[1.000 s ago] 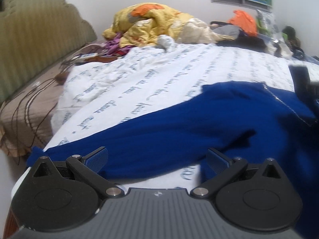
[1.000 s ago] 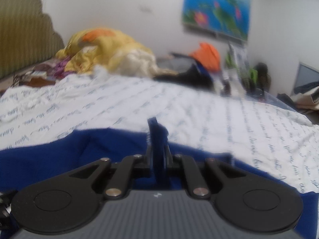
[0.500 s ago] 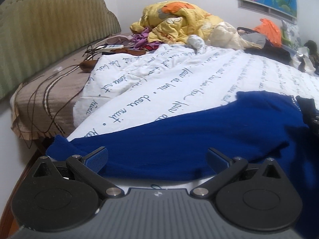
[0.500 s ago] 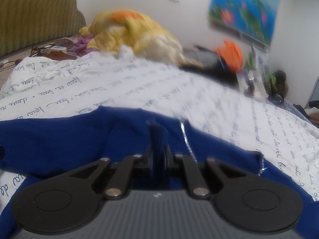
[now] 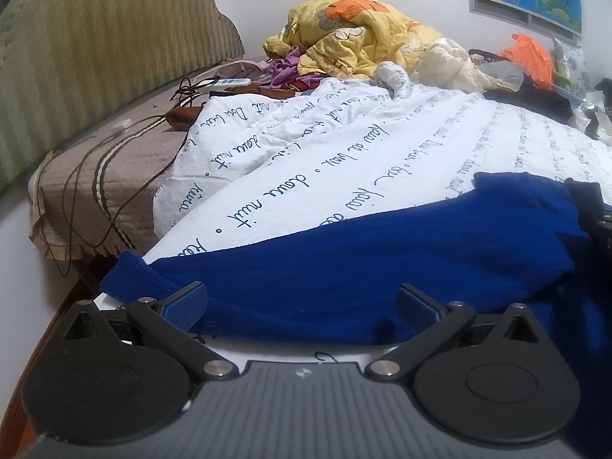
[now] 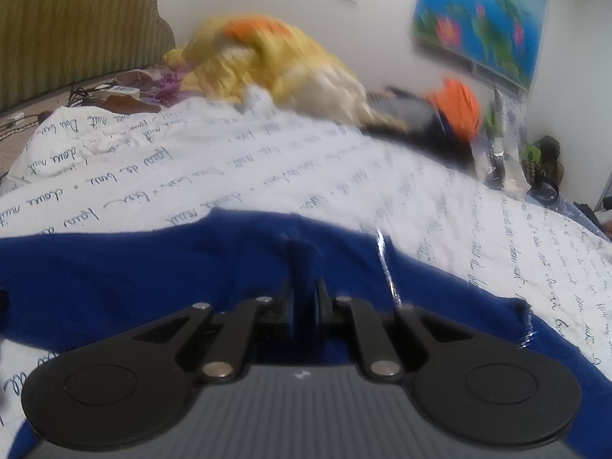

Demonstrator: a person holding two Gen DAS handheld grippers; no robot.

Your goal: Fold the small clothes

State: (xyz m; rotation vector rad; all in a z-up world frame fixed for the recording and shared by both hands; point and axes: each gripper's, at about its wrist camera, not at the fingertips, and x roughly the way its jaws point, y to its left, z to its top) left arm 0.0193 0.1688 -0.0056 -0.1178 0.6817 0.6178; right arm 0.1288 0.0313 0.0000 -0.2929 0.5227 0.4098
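Note:
A dark blue garment (image 5: 382,260) lies crosswise on the white quilt (image 5: 344,145), and its cuff end (image 5: 126,275) hangs at the bed's left edge. My left gripper (image 5: 302,306) is open just above the garment's near edge, with a stretch of blue cloth lying between its fingers and neither pad pressing on it. In the right wrist view the blue garment (image 6: 114,267) spreads to both sides. My right gripper (image 6: 305,267) is shut on a raised fold of it. A shiny silver trim (image 6: 386,267) runs along the cloth right of the grip.
A yellow bedding pile (image 5: 352,30) and an orange bag (image 5: 531,53) sit at the far end of the bed. On the left stand a green headboard (image 5: 95,57) and a brown mattress cover (image 5: 95,176) with dark cables and a power strip (image 5: 229,82). Clutter (image 6: 505,168) lines the far right.
Both views have swung, so the headboard and yellow pile now sit further right. The garment's cuff end has come closer to my left fingers. The right gripper stays pinched on the blue fold.

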